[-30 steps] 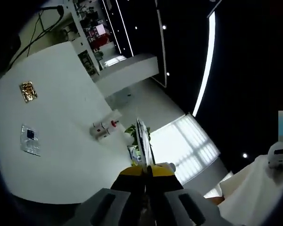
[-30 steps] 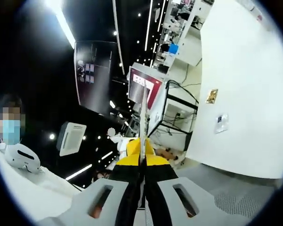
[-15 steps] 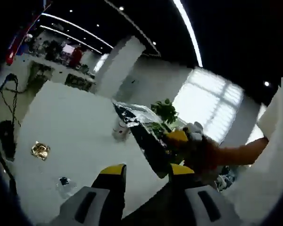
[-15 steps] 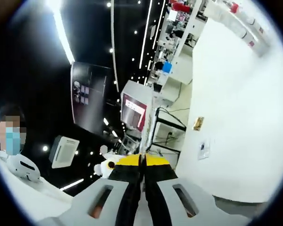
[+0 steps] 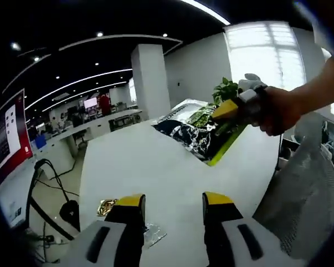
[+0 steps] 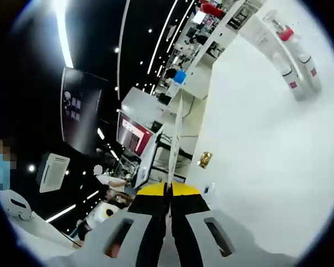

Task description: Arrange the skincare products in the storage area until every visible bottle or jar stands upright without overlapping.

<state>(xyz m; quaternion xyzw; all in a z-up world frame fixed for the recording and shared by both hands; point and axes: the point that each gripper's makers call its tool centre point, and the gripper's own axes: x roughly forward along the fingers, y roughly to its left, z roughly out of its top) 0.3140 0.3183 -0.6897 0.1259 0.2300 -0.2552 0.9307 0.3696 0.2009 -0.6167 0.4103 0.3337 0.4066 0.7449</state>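
My left tool (image 5: 172, 208) sits at the bottom of the left gripper view with its yellow-tipped jaws spread and nothing between them. Just past them on the white bench (image 5: 156, 167) lie a clear wrapper scrap (image 5: 150, 233) and a small gold foil piece (image 5: 106, 207). Farther off, at upper right, the right tool (image 5: 229, 109) shows, clenched on a flat foil pouch (image 5: 195, 127) hanging over the bench. In the right gripper view that tool's jaws at bottom centre are pressed together on the pouch, seen edge-on as a thin sheet (image 6: 175, 142) rising through mid-frame. The skincare bottles (image 6: 292, 58), with red markings, are far away at upper right of that view, and I cannot tell whether they stand or lie. I judge I'm carrying the pouch aside; next I'd set it down clear of the bottles, then bring both tools over to stand them up
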